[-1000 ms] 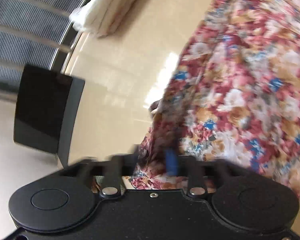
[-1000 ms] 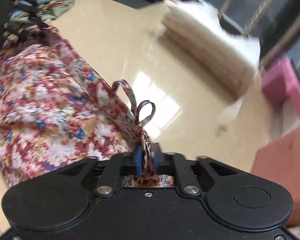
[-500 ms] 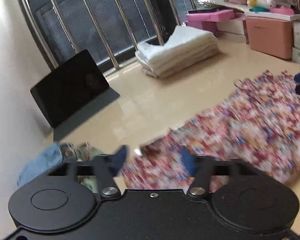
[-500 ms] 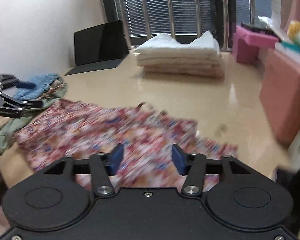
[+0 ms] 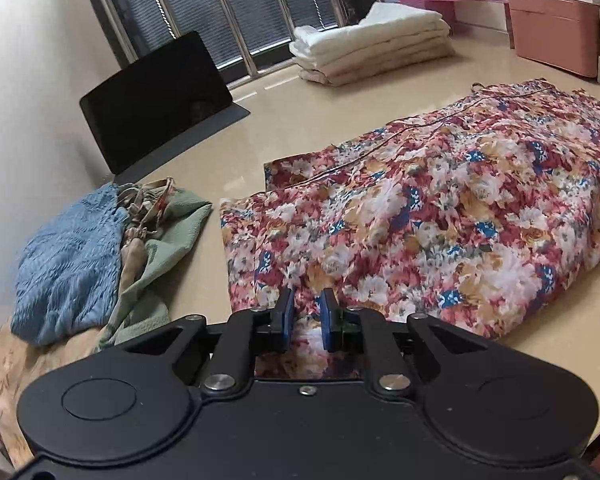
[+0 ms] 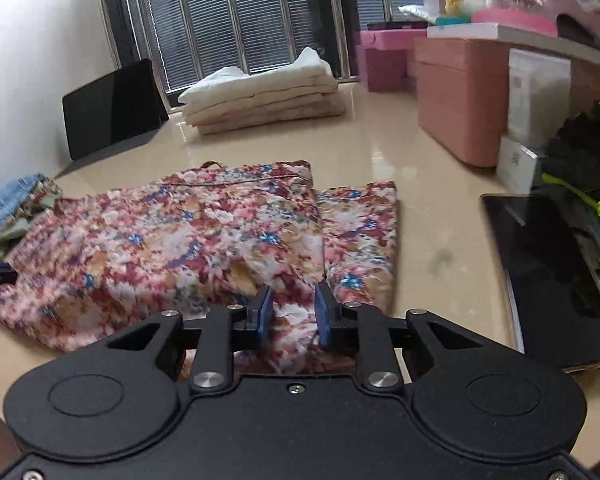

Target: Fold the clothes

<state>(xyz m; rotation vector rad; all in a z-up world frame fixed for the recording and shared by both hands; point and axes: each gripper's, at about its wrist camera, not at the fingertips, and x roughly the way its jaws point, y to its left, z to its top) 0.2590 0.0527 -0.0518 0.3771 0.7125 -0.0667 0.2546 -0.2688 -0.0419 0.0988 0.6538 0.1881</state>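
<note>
The floral garment [image 5: 420, 216] is lying doubled over on the counter [image 5: 300, 120], apparently part-folded. The left gripper [image 5: 305, 316] and right gripper [image 6: 290, 312] are hovering at its near edge, fingers narrowly parted, gripping nothing. An unfolded clothes heap [image 5: 84, 248] is waiting alongside.

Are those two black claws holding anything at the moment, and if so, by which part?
Nothing is held. The left gripper and the right gripper both stand open, fingers apart, above the near edge of the floral garment, which lies on the table.

A home room — folded blankets [image 5: 374, 46], pink storage boxes [image 6: 456, 98], barred window [image 6: 236, 12].
</note>
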